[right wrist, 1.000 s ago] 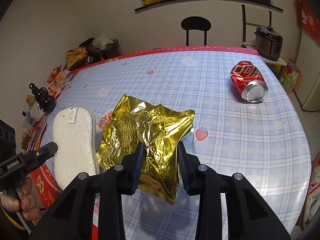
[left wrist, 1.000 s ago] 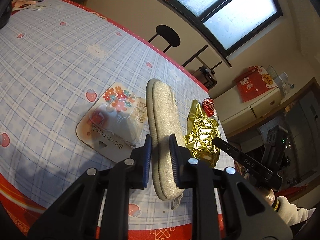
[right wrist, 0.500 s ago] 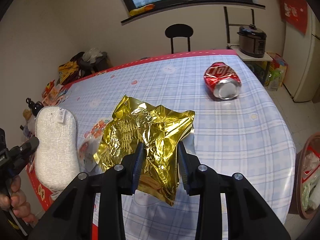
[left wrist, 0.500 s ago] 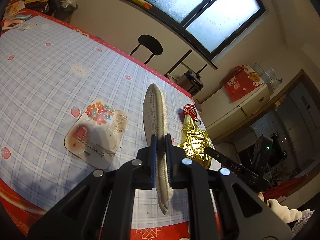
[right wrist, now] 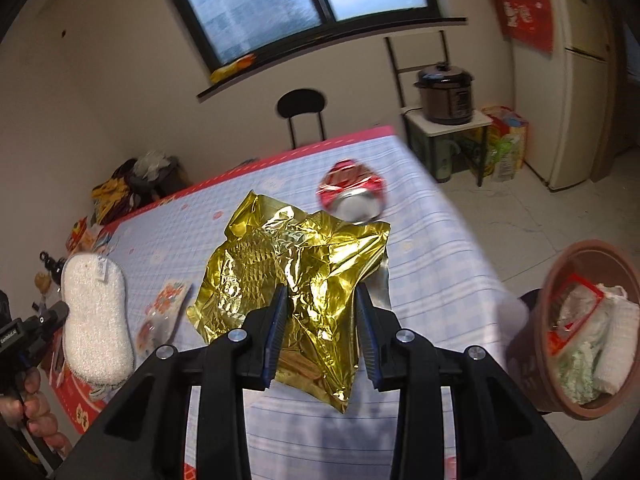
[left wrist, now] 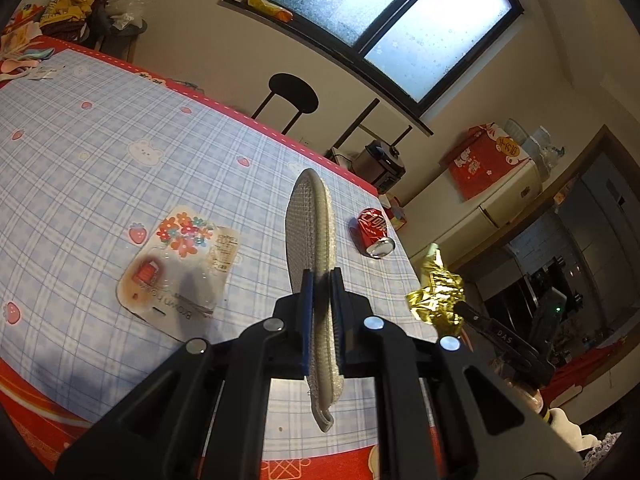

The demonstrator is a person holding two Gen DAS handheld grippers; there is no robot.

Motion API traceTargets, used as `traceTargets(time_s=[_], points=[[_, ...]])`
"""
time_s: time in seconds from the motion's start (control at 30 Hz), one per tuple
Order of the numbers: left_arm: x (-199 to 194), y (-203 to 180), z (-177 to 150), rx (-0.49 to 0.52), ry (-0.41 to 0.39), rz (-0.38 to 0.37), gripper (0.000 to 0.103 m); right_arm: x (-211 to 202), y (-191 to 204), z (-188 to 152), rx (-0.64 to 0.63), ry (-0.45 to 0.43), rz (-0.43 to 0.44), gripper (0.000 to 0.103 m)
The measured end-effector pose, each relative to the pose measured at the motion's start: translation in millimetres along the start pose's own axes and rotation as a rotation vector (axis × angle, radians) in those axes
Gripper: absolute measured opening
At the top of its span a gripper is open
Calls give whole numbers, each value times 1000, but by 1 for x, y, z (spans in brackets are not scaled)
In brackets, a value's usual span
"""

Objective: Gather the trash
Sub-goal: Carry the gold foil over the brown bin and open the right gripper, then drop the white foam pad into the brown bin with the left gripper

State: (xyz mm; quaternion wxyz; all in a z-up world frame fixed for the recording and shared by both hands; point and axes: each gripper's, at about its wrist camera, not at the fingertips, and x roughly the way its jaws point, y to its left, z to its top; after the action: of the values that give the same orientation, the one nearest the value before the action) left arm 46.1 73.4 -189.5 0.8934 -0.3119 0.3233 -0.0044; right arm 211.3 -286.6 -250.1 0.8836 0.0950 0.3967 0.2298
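Note:
My left gripper (left wrist: pixel 320 276) is shut on a white and grey sponge pad (left wrist: pixel 310 224), held edge-up above the table; it also shows in the right wrist view (right wrist: pixel 96 316). My right gripper (right wrist: pixel 320 300) is shut on a crumpled gold foil wrapper (right wrist: pixel 296 264), lifted off the table; it shows in the left wrist view (left wrist: pixel 436 296) too. A crushed red soda can (left wrist: pixel 372 230) lies on the blue checked tablecloth (left wrist: pixel 80 168) near the far right corner, also in the right wrist view (right wrist: pixel 352 192). A brown trash bin (right wrist: pixel 580 328) with waste inside stands on the floor at the right.
An empty hook blister pack (left wrist: pixel 180 264) lies flat on the table left of the sponge. A black chair (right wrist: pixel 302 116) stands beyond the table. A pressure cooker (right wrist: pixel 444 92) sits on a small stand by the fridge. Clutter lies at the table's far left corner (left wrist: pixel 24 56).
Both grippers rose higher with their loads. The right gripper swung right with the wrapper, bringing the trash bin into view. The sponge pad now hangs well clear of the table.

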Motion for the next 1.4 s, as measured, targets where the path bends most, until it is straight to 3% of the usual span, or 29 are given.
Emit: traceTargets(time_s=[0.37,0.6,0.73,0.77,0.8,0.9,1.17,1.4], points=[[22,-51,-19,37,14,-7,12,-68,-164,-20,203,-63,-294,34],[33,-75,-39,33,19,3,12,-90,-233,-29,227,-56,-452,36],[38,-84,-50,30,25,15,12,-88,-257,-33,229,-36,-461,41],[39,-87,-53,28,27,19,12,-84,-263,-35,227,-15,-452,48],[39,-89,-54,28,28,21,12,-81,-268,-37,227,3,-445,61],[41,-98,-55,40,29,25,12,-79,-277,-37,259,-4,-445,79],[55,-135,-52,102,40,-4,12,-99,-288,-32,297,-64,-447,98],[94,-187,-54,202,107,-77,12,-128,-290,-26,302,-91,-468,98]])
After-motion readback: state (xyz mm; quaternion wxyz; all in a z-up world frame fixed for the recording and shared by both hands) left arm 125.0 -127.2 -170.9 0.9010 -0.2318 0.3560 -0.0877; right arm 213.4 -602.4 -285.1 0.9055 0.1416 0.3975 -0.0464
